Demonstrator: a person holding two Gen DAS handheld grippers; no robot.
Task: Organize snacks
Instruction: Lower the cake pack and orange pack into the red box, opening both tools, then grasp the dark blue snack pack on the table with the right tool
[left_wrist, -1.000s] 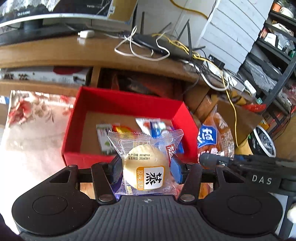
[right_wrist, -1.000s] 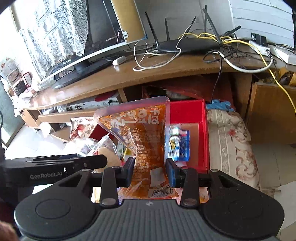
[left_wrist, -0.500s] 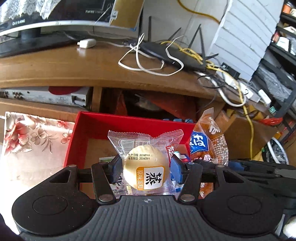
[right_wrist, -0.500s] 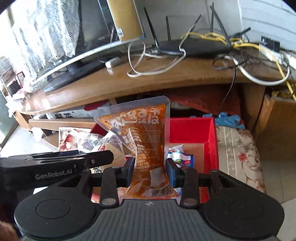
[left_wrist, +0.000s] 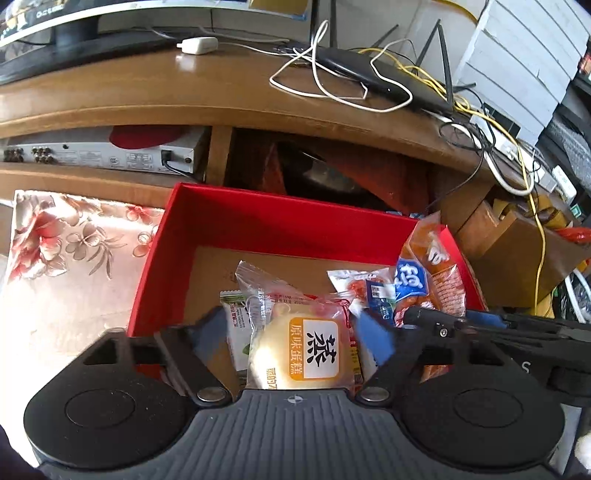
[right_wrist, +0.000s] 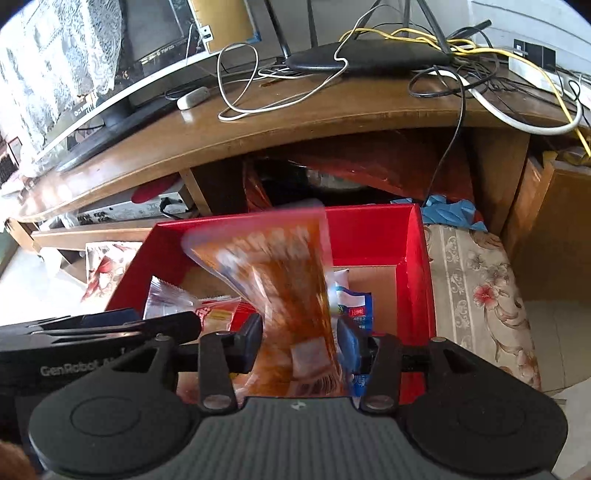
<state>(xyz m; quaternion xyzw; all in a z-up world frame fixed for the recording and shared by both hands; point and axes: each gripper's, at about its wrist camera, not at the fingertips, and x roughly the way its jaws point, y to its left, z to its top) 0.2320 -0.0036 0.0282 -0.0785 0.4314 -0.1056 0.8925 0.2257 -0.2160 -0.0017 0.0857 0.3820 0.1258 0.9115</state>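
In the left wrist view, the left gripper (left_wrist: 291, 338) points steeply down into the red box (left_wrist: 284, 225). Its jaws have just been opening and now stand wide, with a clear gap on each side of the wrapped cake (left_wrist: 299, 349). The cake is between the fingers but free of them, tilted, and it is low in the box among other small snack packets (left_wrist: 364, 291). To the right of this gripper the orange snack bag (left_wrist: 430, 273) stands over the right side of the box, and the black body of the right gripper (left_wrist: 491, 325) reaches in beside it.

In the right wrist view, the right gripper (right_wrist: 301, 345) also points down over the red box (right_wrist: 376, 229). Its jaws have just been opening a little and are still narrow. The orange snack bag (right_wrist: 273, 280) is between them, blurred; I cannot tell if the pads still press it. Left of this gripper the left gripper's black body (right_wrist: 110, 326) lies over the box's left part, with the clear wrapper (right_wrist: 170, 301) just beyond it.
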